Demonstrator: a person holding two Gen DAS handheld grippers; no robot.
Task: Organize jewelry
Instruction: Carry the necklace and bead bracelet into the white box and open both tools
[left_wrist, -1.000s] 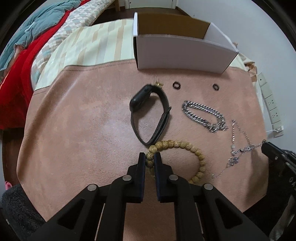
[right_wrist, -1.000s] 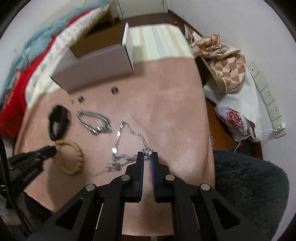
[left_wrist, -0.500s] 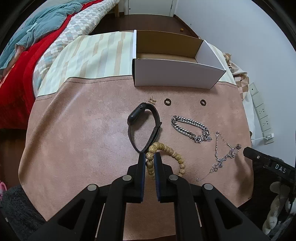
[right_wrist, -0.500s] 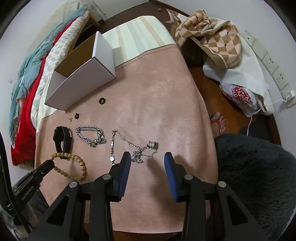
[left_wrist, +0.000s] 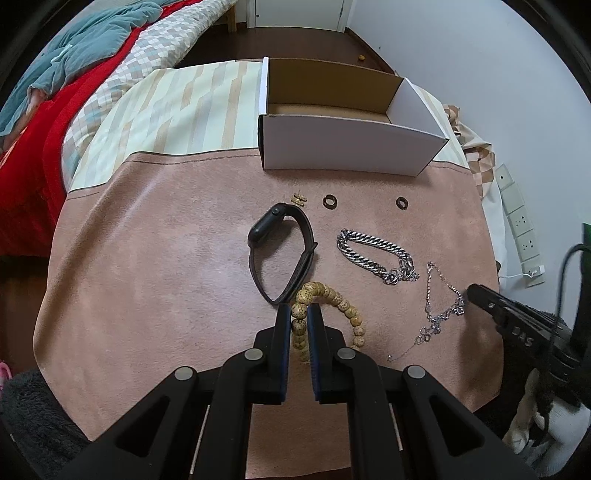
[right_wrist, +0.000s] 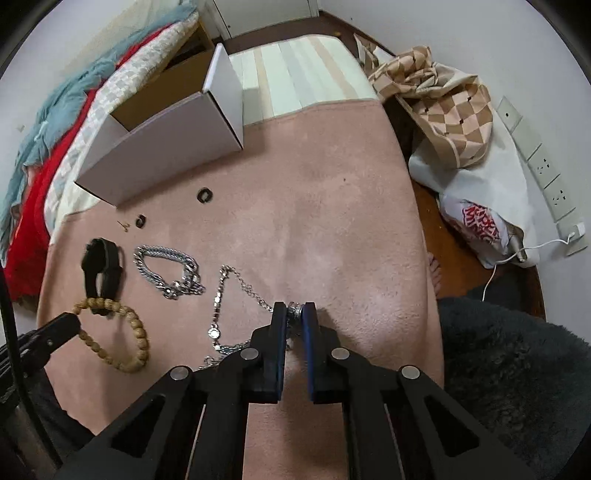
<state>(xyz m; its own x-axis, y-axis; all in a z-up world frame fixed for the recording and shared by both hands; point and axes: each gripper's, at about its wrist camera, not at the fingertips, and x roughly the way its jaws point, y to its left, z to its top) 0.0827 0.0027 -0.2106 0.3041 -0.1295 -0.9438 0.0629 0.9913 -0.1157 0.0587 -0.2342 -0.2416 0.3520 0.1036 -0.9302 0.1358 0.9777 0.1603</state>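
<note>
Pink mat (left_wrist: 166, 295): left gripper (left_wrist: 299, 312) pinching beads (left_wrist: 332, 295), right gripper (right_wrist: 294, 310) pinching necklace (right_wrist: 221, 291) charm. Lift slowly, carry toward box (left_wrist: 351, 147) at 12 o'clock; avoid snagging.

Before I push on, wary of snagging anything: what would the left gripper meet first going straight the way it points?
Holding the bead bracelet, the left gripper would probably meet the black watch strap first, then the pink mat; depth is unclear.

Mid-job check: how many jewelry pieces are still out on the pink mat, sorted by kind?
Bracelets: 2, wooden bead bracelet and silver curb chain
Necklaces: 1, thin silver necklace
Watches: 1, black watch
Dark rings: 2, and
Gold earrings: 1 small piece
Total: 7
</note>
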